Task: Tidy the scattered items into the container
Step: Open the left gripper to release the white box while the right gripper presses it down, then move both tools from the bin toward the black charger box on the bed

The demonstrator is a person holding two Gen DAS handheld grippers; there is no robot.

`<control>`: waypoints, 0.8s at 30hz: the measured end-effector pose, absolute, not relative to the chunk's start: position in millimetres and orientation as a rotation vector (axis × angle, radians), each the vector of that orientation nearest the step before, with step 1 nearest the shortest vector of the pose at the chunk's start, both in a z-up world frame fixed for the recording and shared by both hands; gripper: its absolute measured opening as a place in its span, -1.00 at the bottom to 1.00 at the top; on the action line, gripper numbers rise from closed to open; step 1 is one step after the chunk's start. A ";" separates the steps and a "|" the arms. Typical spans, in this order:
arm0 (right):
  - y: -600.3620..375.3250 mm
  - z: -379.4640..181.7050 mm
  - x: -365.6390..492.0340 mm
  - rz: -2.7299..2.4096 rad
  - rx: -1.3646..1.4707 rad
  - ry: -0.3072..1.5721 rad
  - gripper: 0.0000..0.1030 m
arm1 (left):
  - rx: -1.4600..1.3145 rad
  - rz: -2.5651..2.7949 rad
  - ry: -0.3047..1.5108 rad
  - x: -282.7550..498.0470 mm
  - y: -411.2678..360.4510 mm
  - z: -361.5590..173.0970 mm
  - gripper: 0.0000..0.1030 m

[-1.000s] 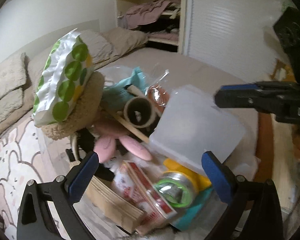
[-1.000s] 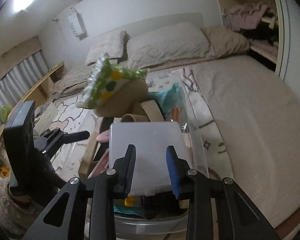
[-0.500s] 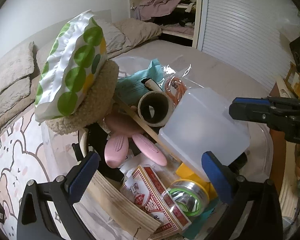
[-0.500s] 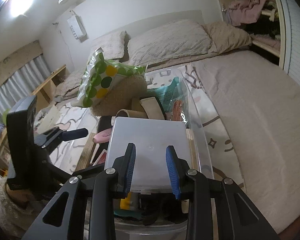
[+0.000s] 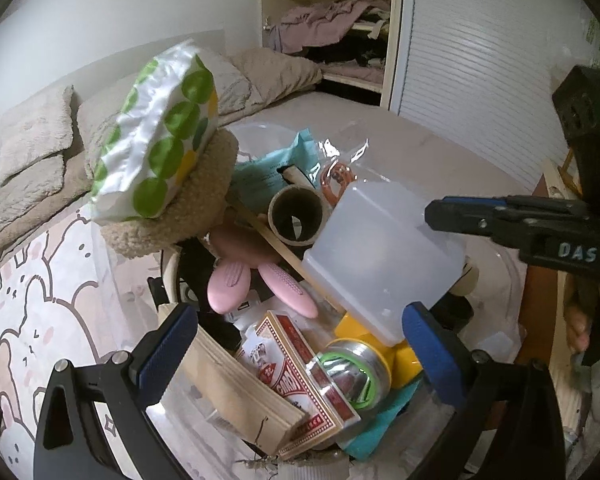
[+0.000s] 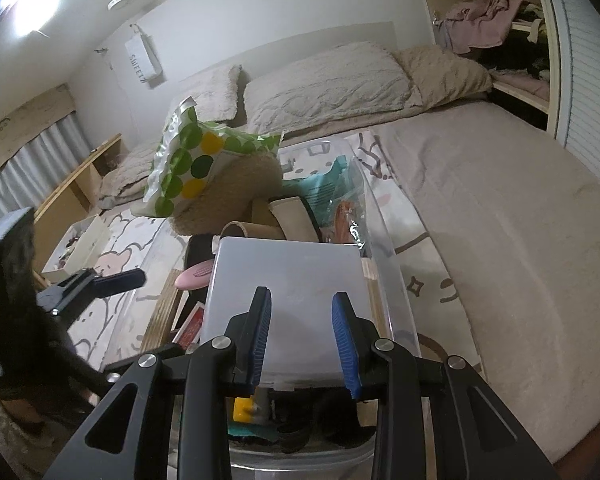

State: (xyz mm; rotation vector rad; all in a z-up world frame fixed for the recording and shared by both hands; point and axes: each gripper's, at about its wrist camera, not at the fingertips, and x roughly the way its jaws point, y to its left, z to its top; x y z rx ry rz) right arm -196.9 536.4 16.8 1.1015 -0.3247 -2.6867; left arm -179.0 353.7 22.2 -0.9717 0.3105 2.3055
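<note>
A clear plastic container (image 6: 388, 264) sits on the bed, piled full. A translucent white box (image 5: 380, 256) (image 6: 288, 280) lies tilted on top. Around it are a green-dotted bag (image 5: 160, 132) on a fuzzy beige item (image 5: 196, 208), a cardboard tube (image 5: 296, 216), pink pieces (image 5: 228, 284), a red card box (image 5: 300, 376) and a tape roll (image 5: 352, 376). My left gripper (image 5: 300, 344) is open wide over the container's near end, with nothing between its fingers. My right gripper (image 6: 300, 296) (image 5: 440, 214) is shut to a narrow gap just over the white box's top, and I see nothing between its pads.
The bed carries a cartoon-print sheet (image 5: 40, 312) and beige pillows (image 6: 324, 80) at the head. A closet with clothes (image 5: 332, 28) stands beyond, next to a ribbed sliding door (image 5: 480, 80). A white tray of small things (image 6: 80, 244) lies left of the container.
The left wrist view has shifted slightly, so the pile sits a bit differently in frame. The right gripper stays over the white box. Nothing was taken hold of or let go.
</note>
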 end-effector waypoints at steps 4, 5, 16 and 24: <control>540.0 18.6 -197.1 -2.677 1.108 -0.358 -0.37 | -0.932 2.327 0.283 -172.4 344.3 31.9 1.00; 540.8 20.2 -197.2 -2.669 1.110 -0.366 -0.37 | -0.926 2.330 0.276 -171.5 341.6 34.0 1.00; 523.7 52.7 -181.1 -2.697 0.915 -0.358 0.57 | -0.829 2.408 0.222 -163.4 310.1 51.8 1.00; 521.7 60.8 -178.7 -2.791 0.785 -0.337 1.00 | -0.792 2.438 0.174 -161.5 295.3 60.4 1.00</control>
